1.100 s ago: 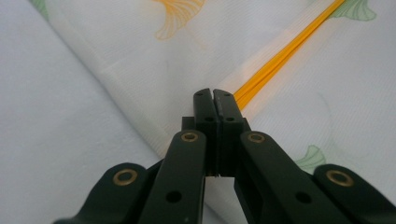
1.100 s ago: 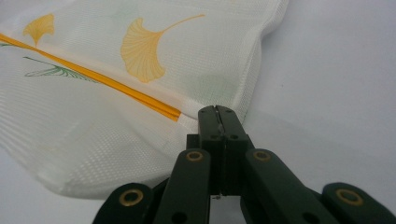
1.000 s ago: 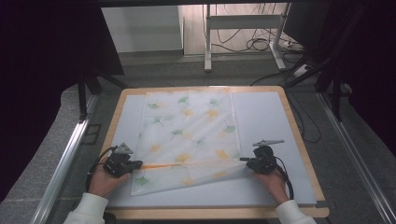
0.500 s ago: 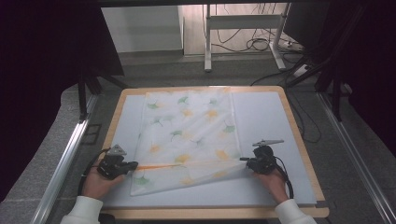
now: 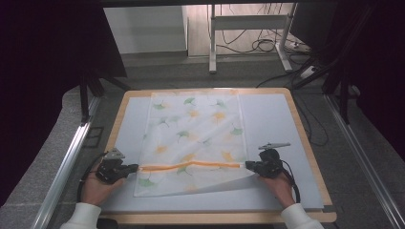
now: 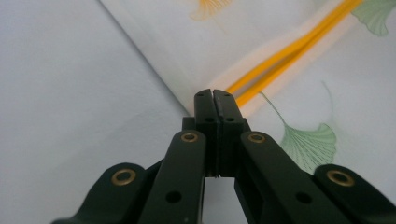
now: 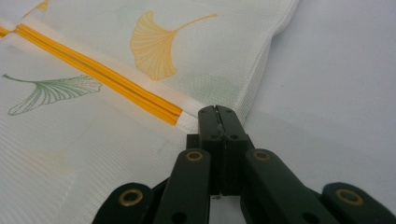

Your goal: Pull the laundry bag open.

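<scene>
Flat on the pale grey mat [image 5: 272, 124] of the wood-rimmed tabletop [image 5: 305, 143]: a thin white mesh cloth printed with green and yellow ginkgo leaves [image 5: 196, 129], its far edge near the back rim, its near part folded over so that an orange-yellow band [image 5: 191, 167] runs crosswise near the front. Left tongs [image 5: 131, 168] at the left end of that band, jaws clenched on the cloth's edge; in the left gripper view, the black jaw tips [image 6: 214, 100] pressed together right where the yellow stripes [image 6: 289, 49] meet the fold. Right tongs [image 5: 249, 165] at the right end of the band, likewise clenched on the cloth; in the right gripper view, tips [image 7: 215, 116] closed on the white hem just beside the end of the stripes [image 7: 98, 74]. Band stretched between the two, slightly wavy in the middle. Both hands low near the front edge, white sleeves [image 5: 81, 217] at the bottom.
</scene>
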Motion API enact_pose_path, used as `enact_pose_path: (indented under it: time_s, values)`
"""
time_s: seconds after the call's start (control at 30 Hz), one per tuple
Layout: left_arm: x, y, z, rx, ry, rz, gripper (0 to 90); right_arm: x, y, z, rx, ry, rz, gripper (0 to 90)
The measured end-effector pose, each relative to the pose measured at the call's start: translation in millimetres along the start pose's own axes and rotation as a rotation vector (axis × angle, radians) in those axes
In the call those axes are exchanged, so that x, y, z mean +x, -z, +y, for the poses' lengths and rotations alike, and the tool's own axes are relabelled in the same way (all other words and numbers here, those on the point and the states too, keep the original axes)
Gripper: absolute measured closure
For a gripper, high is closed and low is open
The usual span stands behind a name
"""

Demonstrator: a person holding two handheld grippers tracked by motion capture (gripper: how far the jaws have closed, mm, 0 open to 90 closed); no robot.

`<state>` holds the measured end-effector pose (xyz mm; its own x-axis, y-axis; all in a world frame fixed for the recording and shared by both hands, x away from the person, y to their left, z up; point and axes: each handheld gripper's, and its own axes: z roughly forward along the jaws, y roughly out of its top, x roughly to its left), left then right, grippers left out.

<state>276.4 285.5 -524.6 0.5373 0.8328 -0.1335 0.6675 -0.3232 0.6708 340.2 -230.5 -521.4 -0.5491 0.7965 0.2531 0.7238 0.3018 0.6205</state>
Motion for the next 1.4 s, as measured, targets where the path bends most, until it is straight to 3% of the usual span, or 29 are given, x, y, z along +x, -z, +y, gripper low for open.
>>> enact_pose_path:
  time_s: [0.1, 0.27, 0.33, 0.4, 0.53, 0.63, 0.8, 1.17, 1.4]
  values:
    - [4.0, 4.8, -2.0, -0.050, 0.030, 0.008, 85.2, 0.4, 0.1, -0.6, -0.004, 0.004, -0.001, 89.7]
    - [1.5, 6.9, -0.7, -0.100, 0.023, 0.048, 75.8, 1.1, 1.1, -1.5, -0.018, 0.027, -0.004, 88.4]
    - [1.1, 7.5, -0.6, -0.109, 0.019, 0.059, 72.5, 2.3, 2.6, -1.7, -0.033, 0.034, 0.004, 81.4]
    - [0.6, 9.1, -1.1, -0.124, 0.017, 0.072, 69.2, 5.1, 5.0, -1.6, -0.044, 0.056, -0.017, 79.9]
    - [-1.5, 12.8, -0.3, -0.153, 0.011, 0.067, 66.6, 7.4, 13.1, -2.0, -0.085, 0.079, -0.037, 71.6]
    - [-3.5, 14.6, 0.5, -0.168, 0.010, 0.064, 64.1, 5.8, 22.8, -3.7, -0.119, 0.081, -0.024, 65.0]
    - [-3.7, 15.8, 0.3, -0.173, 0.017, 0.069, 61.3, -2.8, 41.0, -11.3, -0.174, 0.072, -0.024, 57.5]
    - [-0.7, 19.4, -5.0, -0.179, 0.038, 0.077, 56.6, -36.1, 69.6, -33.4, -0.248, 0.019, -0.065, 47.0]
    - [-2.3, 15.5, -3.2, -0.166, 0.035, 0.073, 53.0, -31.5, 65.4, -31.4, -0.261, 0.064, -0.073, 41.9]
